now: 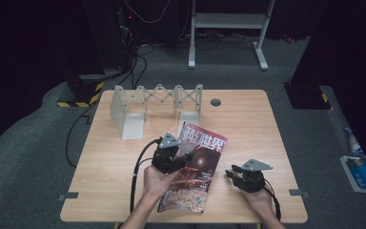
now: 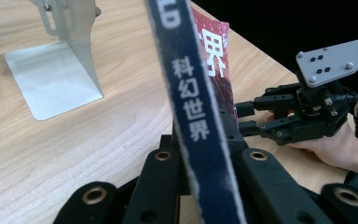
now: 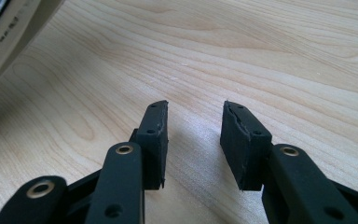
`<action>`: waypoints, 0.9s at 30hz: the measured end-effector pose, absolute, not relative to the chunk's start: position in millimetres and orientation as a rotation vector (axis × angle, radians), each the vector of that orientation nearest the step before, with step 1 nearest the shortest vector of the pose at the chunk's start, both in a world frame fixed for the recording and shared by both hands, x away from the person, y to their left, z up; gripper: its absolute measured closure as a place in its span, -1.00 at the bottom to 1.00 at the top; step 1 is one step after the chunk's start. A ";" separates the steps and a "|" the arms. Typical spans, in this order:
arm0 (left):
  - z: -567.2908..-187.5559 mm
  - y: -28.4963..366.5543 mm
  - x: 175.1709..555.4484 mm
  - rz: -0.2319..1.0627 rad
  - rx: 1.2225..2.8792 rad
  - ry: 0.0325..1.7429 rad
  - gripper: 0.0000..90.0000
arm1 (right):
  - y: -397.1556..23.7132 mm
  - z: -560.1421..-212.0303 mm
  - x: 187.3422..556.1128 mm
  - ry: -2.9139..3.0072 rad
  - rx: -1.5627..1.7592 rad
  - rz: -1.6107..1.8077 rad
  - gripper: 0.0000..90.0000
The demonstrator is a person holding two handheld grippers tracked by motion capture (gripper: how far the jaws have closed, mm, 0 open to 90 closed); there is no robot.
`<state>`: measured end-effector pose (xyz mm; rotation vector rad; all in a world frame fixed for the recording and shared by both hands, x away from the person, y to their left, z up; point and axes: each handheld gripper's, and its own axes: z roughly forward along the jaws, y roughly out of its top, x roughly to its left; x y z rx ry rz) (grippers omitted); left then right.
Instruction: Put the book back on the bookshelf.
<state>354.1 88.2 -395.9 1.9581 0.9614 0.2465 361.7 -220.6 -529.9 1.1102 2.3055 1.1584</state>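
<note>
One magazine [image 1: 196, 167], one metal accordion book rack [image 1: 156, 102] with probably four upright plates, two grippers: left gripper [image 1: 183, 155], right gripper [image 1: 232, 172]. One table [image 1: 248, 124], one grommet [image 1: 215, 102].

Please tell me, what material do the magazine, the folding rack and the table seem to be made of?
The magazine, clamped at its spine by the left gripper, looks like glossy printed paper: its cover shines and its spine edge is frayed white. The folding rack seems to be matte grey sheet metal, thin and sharply bent at the foot. The table shows pale wood grain, perhaps laminate.
</note>
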 end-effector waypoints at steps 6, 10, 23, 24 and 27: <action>-388.6 89.5 356.9 0.260 1.977 0.953 0.83 | -220.7 -529.8 361.7 2.307 1.113 1.160 0.36; -385.3 92.1 357.9 0.268 1.977 0.956 0.84 | -220.7 -529.9 361.7 2.307 1.112 1.160 0.36; -374.7 103.2 363.4 0.282 1.984 0.983 0.84 | -220.4 -529.9 361.6 2.307 1.105 1.155 0.36; -373.8 103.5 364.0 0.286 1.989 0.986 0.83 | -220.5 -529.9 361.6 2.308 1.105 1.156 0.36; -371.1 104.0 365.5 0.293 2.004 0.987 0.84 | -220.4 -529.9 361.5 2.307 1.106 1.155 0.36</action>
